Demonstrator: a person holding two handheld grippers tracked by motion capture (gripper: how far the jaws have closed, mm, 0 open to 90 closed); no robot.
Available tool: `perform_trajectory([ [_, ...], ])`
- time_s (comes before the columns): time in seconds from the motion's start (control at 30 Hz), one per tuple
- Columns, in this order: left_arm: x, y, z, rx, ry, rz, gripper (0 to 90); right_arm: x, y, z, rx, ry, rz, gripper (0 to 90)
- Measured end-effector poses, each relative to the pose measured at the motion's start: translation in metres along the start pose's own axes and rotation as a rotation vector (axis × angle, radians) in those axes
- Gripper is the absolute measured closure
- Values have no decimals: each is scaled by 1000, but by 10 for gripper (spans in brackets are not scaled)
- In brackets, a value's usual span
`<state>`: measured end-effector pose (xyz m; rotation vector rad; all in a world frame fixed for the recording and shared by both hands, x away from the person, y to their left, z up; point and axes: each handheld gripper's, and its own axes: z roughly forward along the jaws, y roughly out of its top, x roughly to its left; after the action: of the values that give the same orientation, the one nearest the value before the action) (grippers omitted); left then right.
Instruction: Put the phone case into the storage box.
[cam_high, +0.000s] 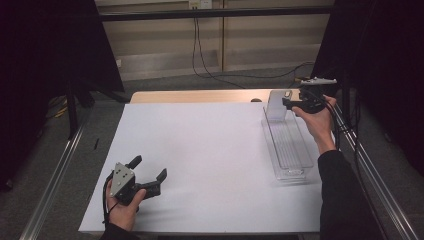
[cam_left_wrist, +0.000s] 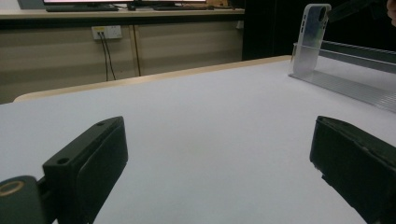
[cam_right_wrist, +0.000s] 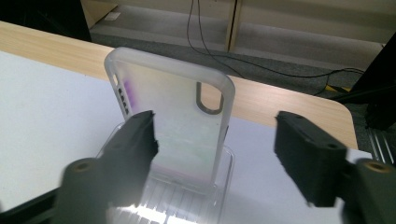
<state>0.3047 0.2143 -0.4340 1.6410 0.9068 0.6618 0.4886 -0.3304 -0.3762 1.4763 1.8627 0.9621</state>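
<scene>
Two grippers share the white table (cam_high: 210, 165): the left gripper (cam_high: 150, 175) rests wide open near the front-left corner, and the right gripper (cam_high: 287, 102) has its jaws parted at the clear phone case (cam_right_wrist: 173, 126). That case stands upright at the far end of the clear tray (cam_high: 290, 165), by the far-right corner. Withdrawing straight back should keep the jaws from tipping it.

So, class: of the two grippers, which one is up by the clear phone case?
The right gripper, at the table's far right corner: its open jaws flank the phone case standing upright in the clear tray. The left gripper rests open near the front edge, away from both.
</scene>
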Motion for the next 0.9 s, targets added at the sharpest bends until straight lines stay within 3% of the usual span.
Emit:
perform_trajectory([
  [0.23,3,0,3,-4,9,-16,42,0,0,2,-12,25,36,103],
  [0.4,3,0,3,4,11,-13,44,0,-1,2,-19,9,65,121],
  [0.9,1,0,-1,-6,6,-9,44,3,-15,-6,-83,-44,49,206],
])
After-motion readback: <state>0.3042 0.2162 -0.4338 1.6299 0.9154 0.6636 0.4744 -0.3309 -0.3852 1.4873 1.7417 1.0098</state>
